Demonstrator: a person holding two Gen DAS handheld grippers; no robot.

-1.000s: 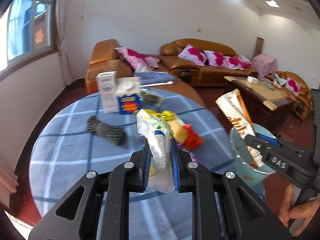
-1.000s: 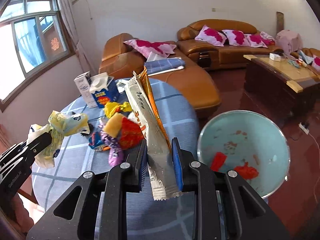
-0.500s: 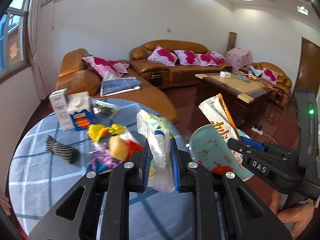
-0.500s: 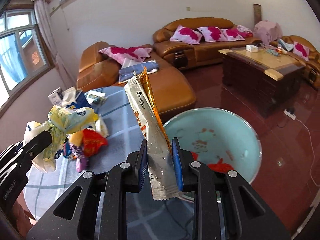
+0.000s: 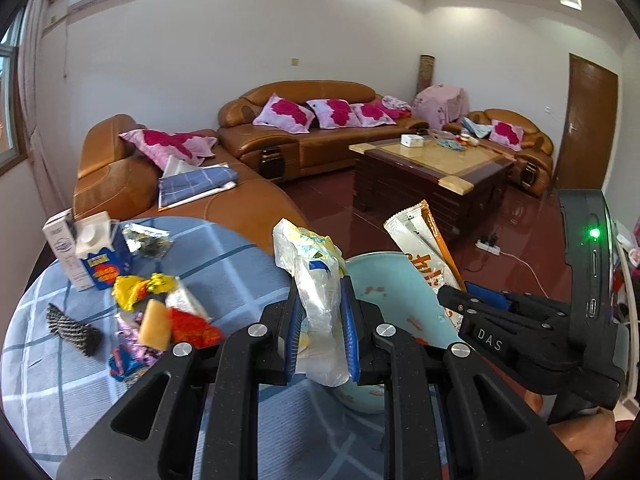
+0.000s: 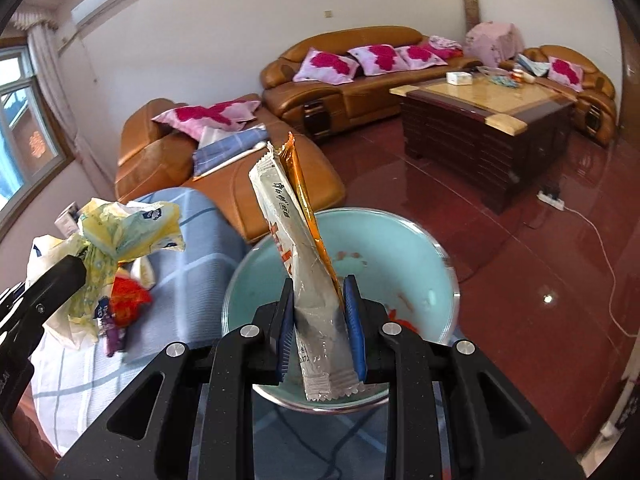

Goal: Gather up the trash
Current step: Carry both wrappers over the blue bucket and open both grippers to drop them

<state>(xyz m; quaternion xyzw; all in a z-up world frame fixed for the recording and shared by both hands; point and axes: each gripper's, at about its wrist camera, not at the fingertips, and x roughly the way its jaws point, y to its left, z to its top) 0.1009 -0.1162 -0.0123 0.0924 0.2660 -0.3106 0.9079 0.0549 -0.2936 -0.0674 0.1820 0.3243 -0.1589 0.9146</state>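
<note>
My left gripper [image 5: 322, 334] is shut on a crumpled yellow-and-white plastic bag [image 5: 316, 280], held at the table's right edge beside the bin; the bag also shows in the right wrist view [image 6: 120, 236]. My right gripper [image 6: 320, 320] is shut on a long white-and-orange snack wrapper [image 6: 304, 264], held upright over the light-blue trash bin [image 6: 400, 248]. The wrapper [image 5: 424, 252] and bin [image 5: 384, 280] also show in the left wrist view. Red scraps [image 6: 404, 320] lie in the bin.
A round table with a blue checked cloth [image 5: 224, 256] carries a heap of wrappers [image 5: 160, 316], two cartons [image 5: 92, 252], a foil packet [image 5: 148, 238] and a dark rope bundle [image 5: 72, 330]. Brown sofas [image 5: 312, 128] and a coffee table [image 5: 432, 176] stand beyond.
Both grippers have swung right, away from the table's middle toward the bin. The wrapper now hangs over the bin opening; the bag has reached the table edge beside it.
</note>
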